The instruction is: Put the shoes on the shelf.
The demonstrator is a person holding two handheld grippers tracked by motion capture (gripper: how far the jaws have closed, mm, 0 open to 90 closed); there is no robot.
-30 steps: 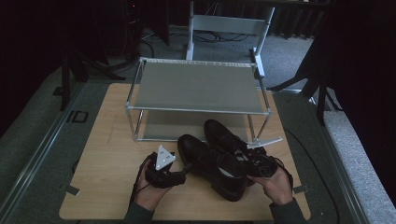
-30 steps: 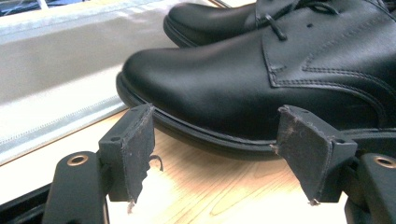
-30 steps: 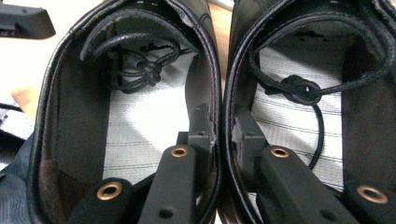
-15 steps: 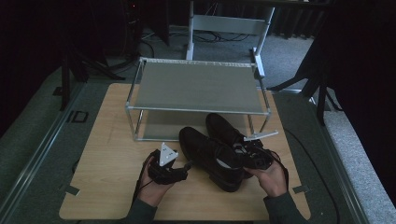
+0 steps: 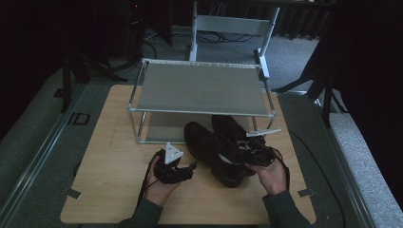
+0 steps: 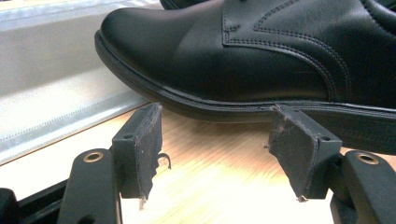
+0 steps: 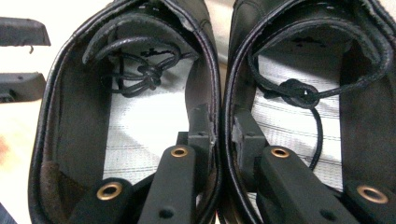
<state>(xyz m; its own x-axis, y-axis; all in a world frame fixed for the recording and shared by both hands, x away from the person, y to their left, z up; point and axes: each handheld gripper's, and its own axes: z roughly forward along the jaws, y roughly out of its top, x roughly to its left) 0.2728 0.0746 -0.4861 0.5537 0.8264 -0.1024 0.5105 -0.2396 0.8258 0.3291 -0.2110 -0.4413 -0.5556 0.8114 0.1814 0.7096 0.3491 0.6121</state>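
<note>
Shoes: black pair (image 5: 223, 149) side by side on the bench, toes toward the rack, near its right front leg.
Right claw (image 7: 219, 128): closed on the two touching inner collars, one jaw inside each shoe.
Left claw (image 6: 212, 140): jaws wide apart, holding nothing, just beside the left shoe's sole.
Step (judged): pair pinched together for lifting; next move likely raises both onto the rack, toes level.
Rack (image 5: 202, 90): grey metal, top shelf bare.
Bench (image 5: 114, 142): light wood.
Room: dim; dark floor, stand legs behind.

Black leather shoes (image 5: 223, 149) side by side, upright, toes toward rack (image 5: 202, 90), laces knotted.
</note>
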